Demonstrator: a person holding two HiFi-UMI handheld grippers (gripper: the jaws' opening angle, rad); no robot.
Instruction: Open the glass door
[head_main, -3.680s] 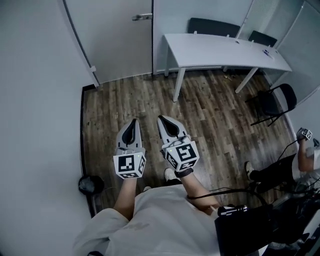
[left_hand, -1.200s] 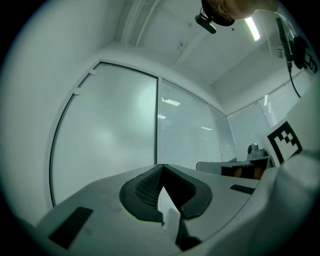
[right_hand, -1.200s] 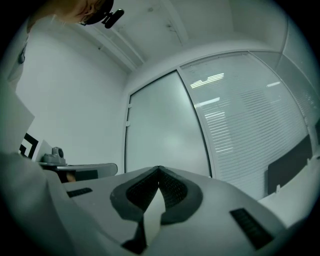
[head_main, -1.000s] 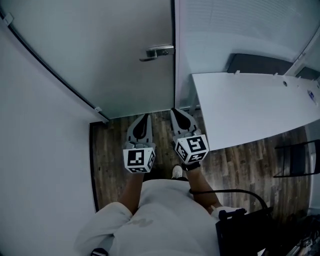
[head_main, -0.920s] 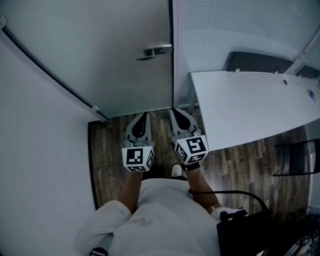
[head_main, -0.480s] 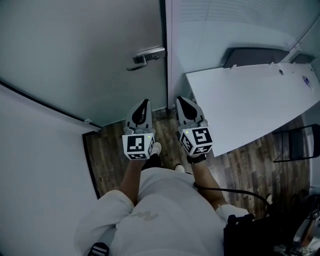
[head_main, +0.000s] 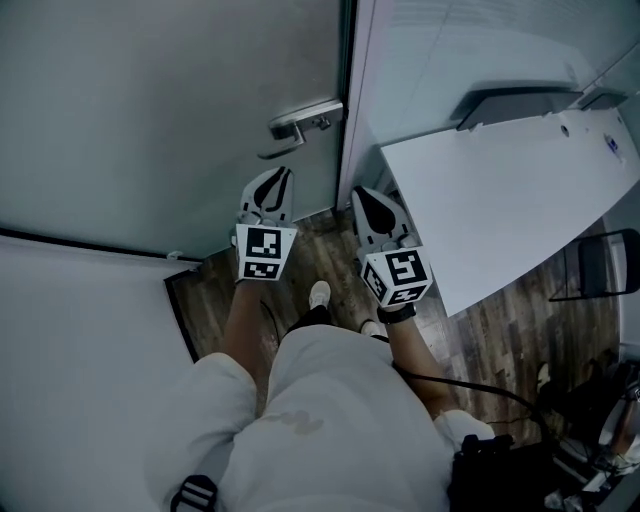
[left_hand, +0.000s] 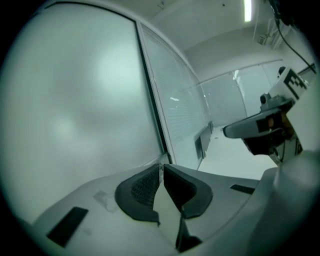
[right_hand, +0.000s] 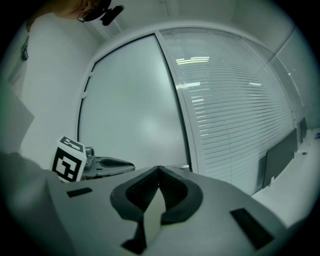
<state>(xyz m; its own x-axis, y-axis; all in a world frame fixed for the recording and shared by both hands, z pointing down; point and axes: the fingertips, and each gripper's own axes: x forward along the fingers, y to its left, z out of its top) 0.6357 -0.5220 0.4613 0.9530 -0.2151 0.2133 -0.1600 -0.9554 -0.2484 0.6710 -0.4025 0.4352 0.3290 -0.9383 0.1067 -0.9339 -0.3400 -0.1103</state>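
the step in hand looks like the approach: the door is untouched and seems closed against its frame. at far left a plain white wall (head_main: 70, 330) runs up to the frosted grey glass door (head_main: 170, 110), which fills the upper left of the head view. its silver lever handle (head_main: 302, 122) sits by the door's right edge, next to the dark frame post. the left gripper (head_main: 277, 180) is held out roughly level toward the door, with its tips just below the handle and near it, but apart from it as far as the head view shows. its jaws are pressed together with nothing between them, and its own view shows only frosted pane ahead. the right gripper (head_main: 366, 198) is held alongside, slightly further back, aimed near the foot of the post between the door and the glass partition with slatted blinds (right_hand: 235, 100). its jaws are likewise closed and empty. both forearms reach forward from the body over the dark wood-plank floor (head_main: 215, 290). a white tabletop (head_main: 500, 190) stands close beside the right gripper. the next move, i judge, calls for the left gripper to rise to the lever, part its jaws or hook over it, and press it down before the door can swing.
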